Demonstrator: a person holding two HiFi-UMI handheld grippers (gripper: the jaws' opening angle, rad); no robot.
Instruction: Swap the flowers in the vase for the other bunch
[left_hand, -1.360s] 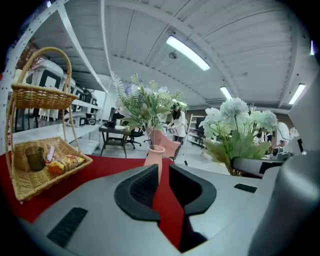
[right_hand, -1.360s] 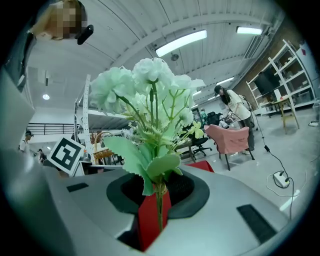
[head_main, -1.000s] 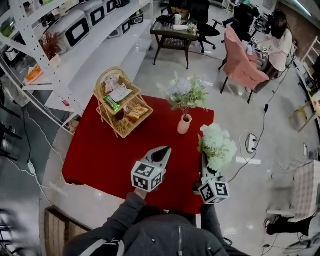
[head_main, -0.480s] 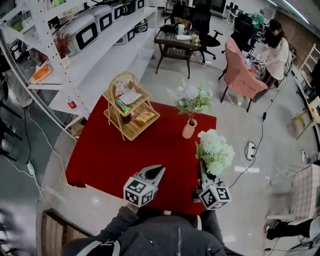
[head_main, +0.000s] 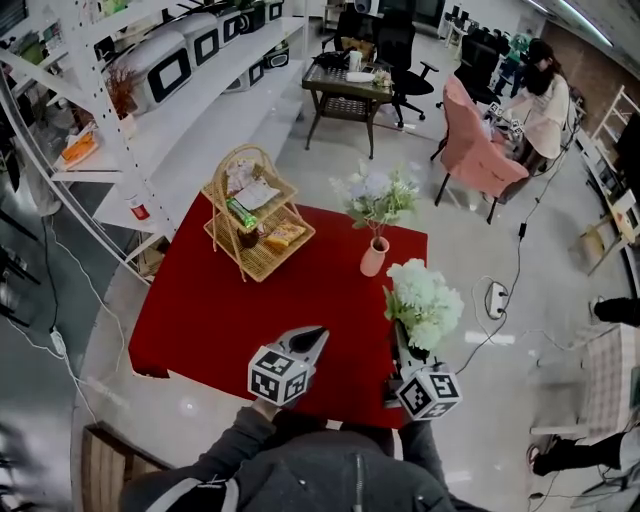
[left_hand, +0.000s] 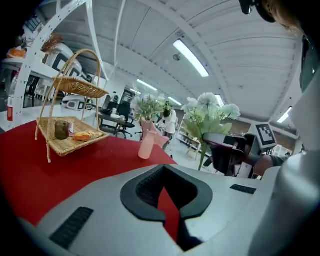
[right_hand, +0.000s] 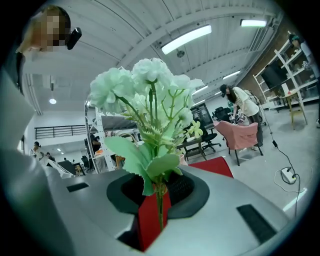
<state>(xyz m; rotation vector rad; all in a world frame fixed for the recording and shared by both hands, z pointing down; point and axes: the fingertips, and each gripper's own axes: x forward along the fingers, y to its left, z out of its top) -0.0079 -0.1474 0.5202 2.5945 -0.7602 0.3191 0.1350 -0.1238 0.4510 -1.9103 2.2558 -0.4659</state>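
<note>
Red-clothed table (head_main: 220, 300) in a big open showroom, and I'm standing at its near edge. Right claw (head_main: 402, 340) is pinching the stem of the white bunch (head_main: 425, 300), stem upright, claw pointing level across the table. Left claw (head_main: 310, 338) is pressed together with nothing in it, tipped a bit down. The pink vase (head_main: 373, 257) with the old flowers (head_main: 375, 195) in it sits farther out, far-right of my left claw and slightly far-left of the right. Reckon the empty left one pulls those first.
</note>
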